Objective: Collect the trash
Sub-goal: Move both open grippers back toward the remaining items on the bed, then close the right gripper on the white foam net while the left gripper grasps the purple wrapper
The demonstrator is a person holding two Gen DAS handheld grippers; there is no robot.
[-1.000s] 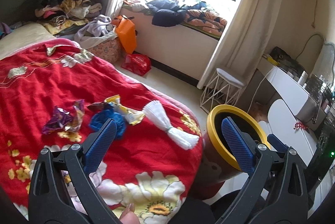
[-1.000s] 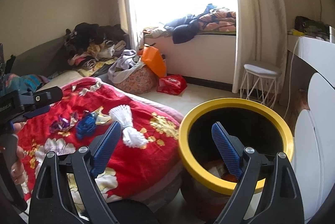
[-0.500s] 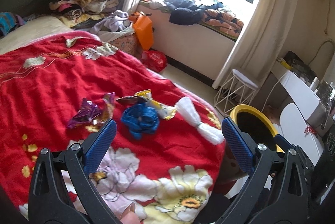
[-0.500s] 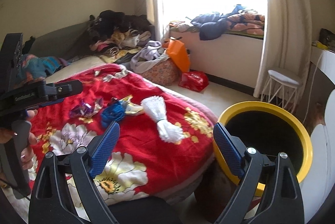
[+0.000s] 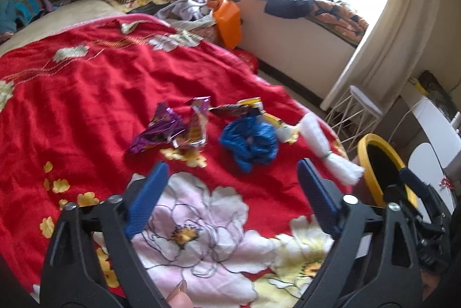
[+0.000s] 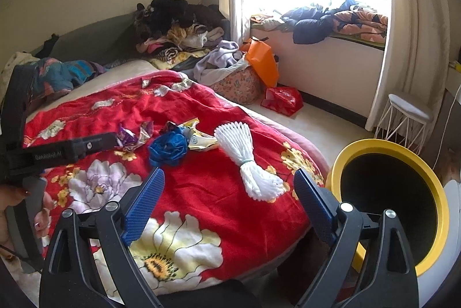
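Note:
Trash lies on the red flowered blanket [image 5: 86,95]: purple foil wrappers [image 5: 164,132], a crumpled blue plastic bag [image 5: 249,142], a yellow-and-white wrapper [image 5: 278,126] and a white foam net [image 5: 331,149]. My left gripper [image 5: 230,167] hovers just short of the blue bag, its jaws closing with nothing between them. My right gripper [image 6: 229,174] is open and empty over the blanket, with the foam net [image 6: 246,161] just beyond its fingers and the blue bag [image 6: 168,148] farther left. The yellow-rimmed bin [image 6: 389,152] stands on the floor beside the bed.
Piled clothes [image 6: 178,28] sit at the bed's far end. An orange bag [image 6: 262,63] and a red bag [image 6: 282,100] lie on the floor by the window seat. A white wire stool [image 6: 406,118] stands near the curtain. A person's hand [image 6: 40,218] holds the left gripper.
Both views have swung left, away from the bin and onto the bed. The trash now sits nearer and more central. The left jaws stand slightly narrower.

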